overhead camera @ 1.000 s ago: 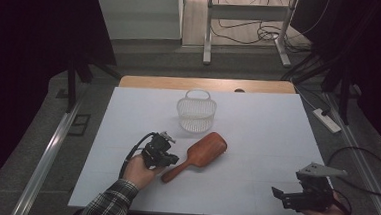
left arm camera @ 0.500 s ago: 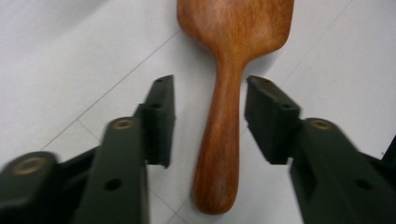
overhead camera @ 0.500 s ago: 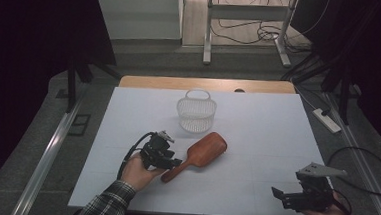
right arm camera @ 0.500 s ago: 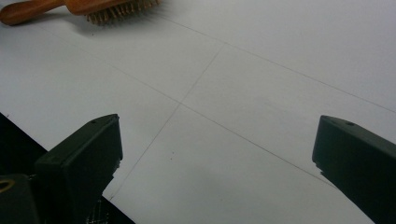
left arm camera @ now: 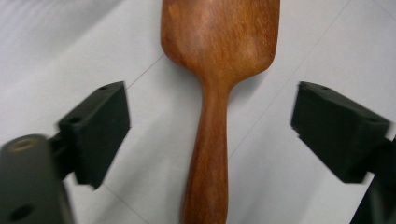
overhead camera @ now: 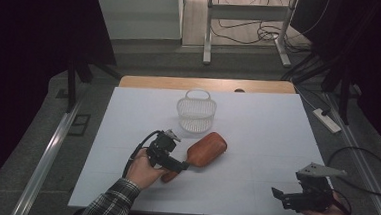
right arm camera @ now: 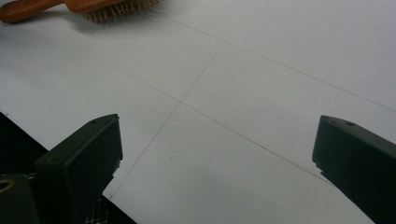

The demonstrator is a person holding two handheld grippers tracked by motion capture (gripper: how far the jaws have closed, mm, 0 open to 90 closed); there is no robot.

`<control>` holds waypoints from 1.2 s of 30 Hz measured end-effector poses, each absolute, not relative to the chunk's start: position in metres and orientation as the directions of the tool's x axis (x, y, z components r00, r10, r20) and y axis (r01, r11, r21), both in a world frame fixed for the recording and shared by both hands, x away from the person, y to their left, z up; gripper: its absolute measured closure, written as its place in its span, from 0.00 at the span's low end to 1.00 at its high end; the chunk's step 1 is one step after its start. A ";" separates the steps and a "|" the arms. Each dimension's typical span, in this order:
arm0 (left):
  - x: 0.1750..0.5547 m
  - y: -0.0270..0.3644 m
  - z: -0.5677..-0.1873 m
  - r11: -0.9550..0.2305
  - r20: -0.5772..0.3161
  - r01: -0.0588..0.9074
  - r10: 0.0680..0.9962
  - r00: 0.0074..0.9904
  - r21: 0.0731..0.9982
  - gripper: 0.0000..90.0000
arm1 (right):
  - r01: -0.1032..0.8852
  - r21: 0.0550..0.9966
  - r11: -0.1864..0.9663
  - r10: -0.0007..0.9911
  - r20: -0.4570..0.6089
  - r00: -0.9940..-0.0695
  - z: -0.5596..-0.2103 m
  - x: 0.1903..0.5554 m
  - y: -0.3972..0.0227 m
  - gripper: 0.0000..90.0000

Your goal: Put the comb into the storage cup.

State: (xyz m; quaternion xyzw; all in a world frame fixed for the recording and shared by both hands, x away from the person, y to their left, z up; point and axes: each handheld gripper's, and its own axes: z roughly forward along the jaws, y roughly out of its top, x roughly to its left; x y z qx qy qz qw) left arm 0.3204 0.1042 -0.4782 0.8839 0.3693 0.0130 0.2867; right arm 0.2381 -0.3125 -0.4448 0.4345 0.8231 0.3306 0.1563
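Release step, by the look of it: left gripper (overhead camera: 177, 163) sits over the handle of the wooden hairbrush (overhead camera: 203, 151), and its jaws have just been opening — in the left gripper view the handle (left arm camera: 208, 158) runs up between the two black jaws with white surface visible on both sides, so nothing presses on it; jaws released, brush lying free. Hairbrush lies near the middle of the white surface (overhead camera: 257, 136), a bit toward the near edge, handle pointing to the near-left corner, head toward the far right, bristle side down as the right gripper view shows bristles (right arm camera: 119, 9) under the head. Right gripper (overhead camera: 285, 198) rests at the near-right corner, well apart from the brush, jaws spread wide with only bare surface between them. White wire basket (overhead camera: 196, 113) stands upright just beyond the brush head toward the far edge, near it but touching cannot be told from the high view; nothing seen inside it, mesh bottom looks bare. Judgement: brush has been set down or regripped short of the basket; next move likely needs the left jaws to either back off clear of the handle without nudging it, or close again on the handle and lift the head over the basket rim.
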 end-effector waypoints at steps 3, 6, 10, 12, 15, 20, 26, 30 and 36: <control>0.322 0.099 -0.479 -0.582 -0.183 0.633 0.646 0.741 0.511 0.03 | 0.612 0.679 0.404 0.818 0.031 -0.574 -0.445 0.238 -0.313 0.02; 0.323 0.094 -0.479 -0.593 -0.184 0.618 0.628 0.756 0.516 0.00 | 0.613 0.678 0.405 0.818 0.030 -0.574 -0.445 0.238 -0.312 0.02; 0.322 0.086 -0.481 -0.619 -0.146 0.598 0.623 0.769 0.509 0.00 | 0.612 0.678 0.407 0.817 0.029 -0.576 -0.445 0.238 -0.312 0.02; 0.323 0.085 -0.483 -0.624 -0.142 0.597 0.623 0.770 0.504 0.00 | 0.612 0.678 0.407 0.817 0.030 -0.576 -0.445 0.238 -0.312 0.02; 0.324 0.086 -0.487 -0.631 -0.130 0.598 0.626 0.769 0.495 0.00 | 0.613 0.676 0.409 0.817 0.028 -0.576 -0.445 0.238 -0.312 0.02; 0.327 0.085 -0.499 -0.634 -0.145 0.604 0.623 0.769 0.482 0.00 | 0.611 0.675 0.413 0.815 0.025 -0.579 -0.445 0.238 -0.312 0.02; 0.328 0.082 -0.507 -0.653 -0.148 0.602 0.612 0.777 0.460 0.00 | 0.611 0.675 0.414 0.814 0.026 -0.580 -0.445 0.238 -0.312 0.02; 0.328 0.080 -0.510 -0.659 -0.150 0.604 0.611 0.778 0.448 0.00 | 0.610 0.675 0.415 0.813 0.025 -0.581 -0.445 0.238 -0.312 0.02; 0.330 0.078 -0.515 -0.662 -0.167 0.616 0.612 0.773 0.427 0.00 | 0.610 0.674 0.416 0.812 0.025 -0.582 -0.445 0.238 -0.312 0.02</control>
